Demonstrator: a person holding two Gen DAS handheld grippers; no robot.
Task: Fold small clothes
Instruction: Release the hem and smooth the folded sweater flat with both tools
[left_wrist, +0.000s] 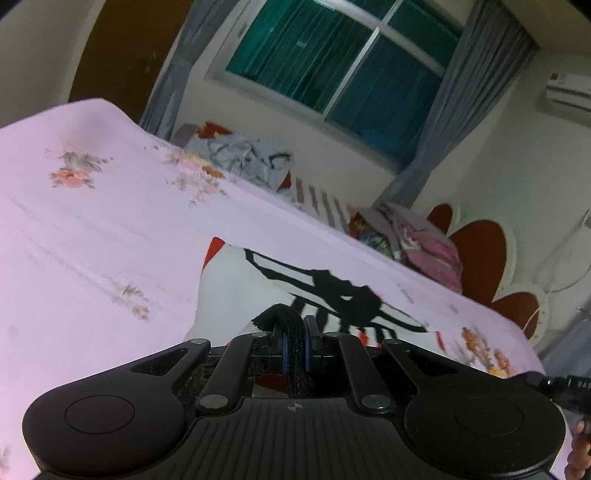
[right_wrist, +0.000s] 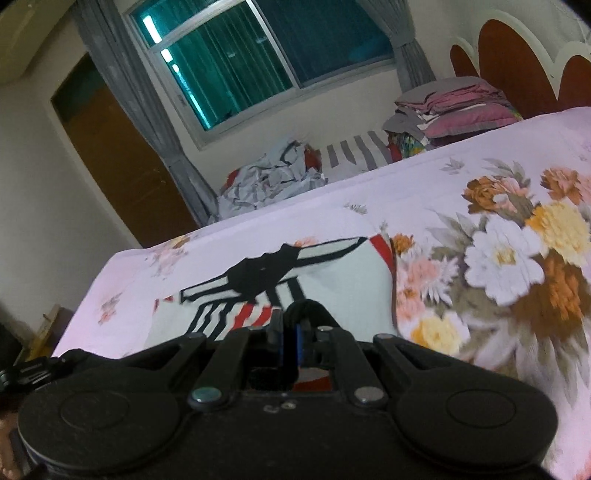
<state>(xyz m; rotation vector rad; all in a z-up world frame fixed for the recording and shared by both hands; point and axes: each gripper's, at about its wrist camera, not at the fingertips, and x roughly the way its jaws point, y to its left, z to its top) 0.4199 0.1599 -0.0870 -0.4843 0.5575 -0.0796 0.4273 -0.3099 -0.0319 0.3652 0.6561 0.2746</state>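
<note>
Tongs (left_wrist: 294, 345) (right_wrist: 290, 332) closed on white spider-print garment (left_wrist: 236, 288) (right_wrist: 332, 291), lettering unreadable.

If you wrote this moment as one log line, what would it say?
left gripper: shut on black hem | right gripper: shut on black hem | spider-print garment: on floral bedsheet

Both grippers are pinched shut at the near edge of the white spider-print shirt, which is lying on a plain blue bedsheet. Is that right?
Not quite. The bedsheet is pale pink with a flower print, not plain blue; the right wrist view shows the large blooms clearly. The rest holds: the left gripper and right gripper are both shut at the near edge of the white spider-print shirt.
</note>
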